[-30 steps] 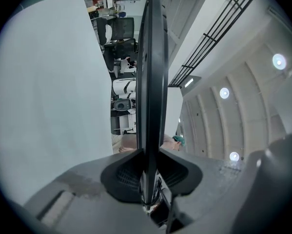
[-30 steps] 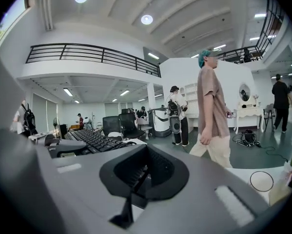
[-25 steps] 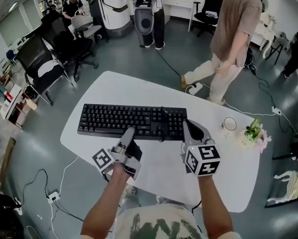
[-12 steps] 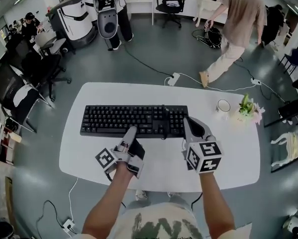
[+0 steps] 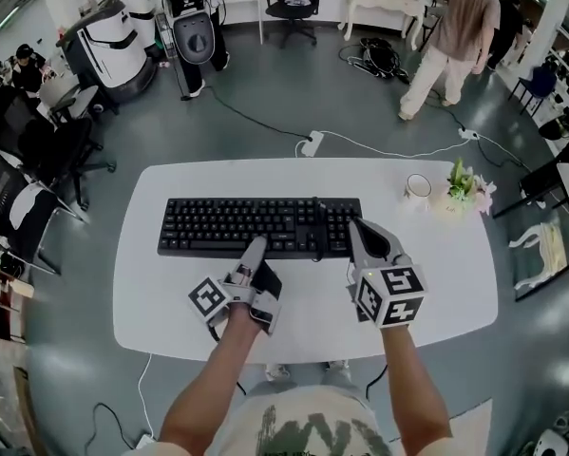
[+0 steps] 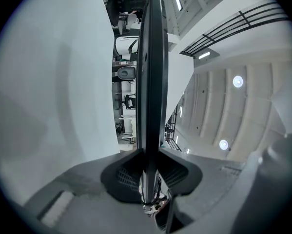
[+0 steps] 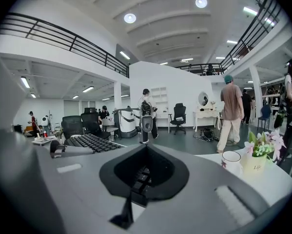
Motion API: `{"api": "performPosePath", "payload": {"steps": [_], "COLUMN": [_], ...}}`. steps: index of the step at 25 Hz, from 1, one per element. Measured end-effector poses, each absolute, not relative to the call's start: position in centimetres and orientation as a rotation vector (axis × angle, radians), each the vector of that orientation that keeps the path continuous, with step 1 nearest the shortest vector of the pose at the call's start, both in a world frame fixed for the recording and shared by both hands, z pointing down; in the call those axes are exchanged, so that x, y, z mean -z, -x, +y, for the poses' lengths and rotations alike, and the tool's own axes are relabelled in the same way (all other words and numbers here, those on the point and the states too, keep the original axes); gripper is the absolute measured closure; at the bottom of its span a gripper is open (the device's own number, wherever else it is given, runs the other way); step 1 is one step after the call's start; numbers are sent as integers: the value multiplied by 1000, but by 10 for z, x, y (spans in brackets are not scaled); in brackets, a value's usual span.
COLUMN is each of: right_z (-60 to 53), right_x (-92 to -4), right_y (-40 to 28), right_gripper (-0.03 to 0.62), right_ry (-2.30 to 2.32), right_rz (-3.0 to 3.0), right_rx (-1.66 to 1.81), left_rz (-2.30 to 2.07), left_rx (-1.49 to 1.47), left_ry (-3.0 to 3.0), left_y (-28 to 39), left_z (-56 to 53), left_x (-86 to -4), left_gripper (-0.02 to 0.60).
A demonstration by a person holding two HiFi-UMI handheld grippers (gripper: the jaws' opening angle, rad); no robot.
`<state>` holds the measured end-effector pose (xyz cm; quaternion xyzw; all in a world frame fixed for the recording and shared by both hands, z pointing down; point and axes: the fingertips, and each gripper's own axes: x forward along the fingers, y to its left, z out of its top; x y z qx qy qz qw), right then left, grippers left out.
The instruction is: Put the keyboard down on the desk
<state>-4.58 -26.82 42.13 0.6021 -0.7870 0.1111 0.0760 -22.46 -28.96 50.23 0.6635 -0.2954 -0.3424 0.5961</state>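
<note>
- Jaws of left gripper (image 5: 255, 249) clamp keyboard (image 5: 237, 224) at its near edge — hand slightly lower than a second ago.
- Keyboard now looks flat on desk (image 5: 436, 283) (set down, I judge).
- Right gripper (image 5: 357, 228) clamps its right end; letting go remains.

Bright, even light from ceiling lamps (image 7: 130, 18); fisheye views curve and darken at edges.

Head view: fingers (image 5: 255, 253) cover parts of the keyboard's (image 5: 256, 226) near edge. Left gripper view: keyboard edge-on, keys unseen, far end cut off at top. Pot (image 7: 255, 167) lettering too small to read.
</note>
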Motion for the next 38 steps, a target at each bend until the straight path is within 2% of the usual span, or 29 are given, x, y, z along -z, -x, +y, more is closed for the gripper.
{"api": "performPosePath", "payload": {"steps": [20, 38], "right_z": [-256, -260], "right_x": [-472, -491], "right_y": [46, 40], "right_gripper": [595, 595], "right_ry": [-1731, -1624], "right_rz": [-2315, -2348], "right_rx": [-470, -513], "left_rz": [-736, -837], "left_rx": [697, 659], "left_ry": [-1355, -1282], "left_y": [191, 182], "left_z": [-280, -286], "left_x": [-594, -618], "left_gripper": [488, 482]}}
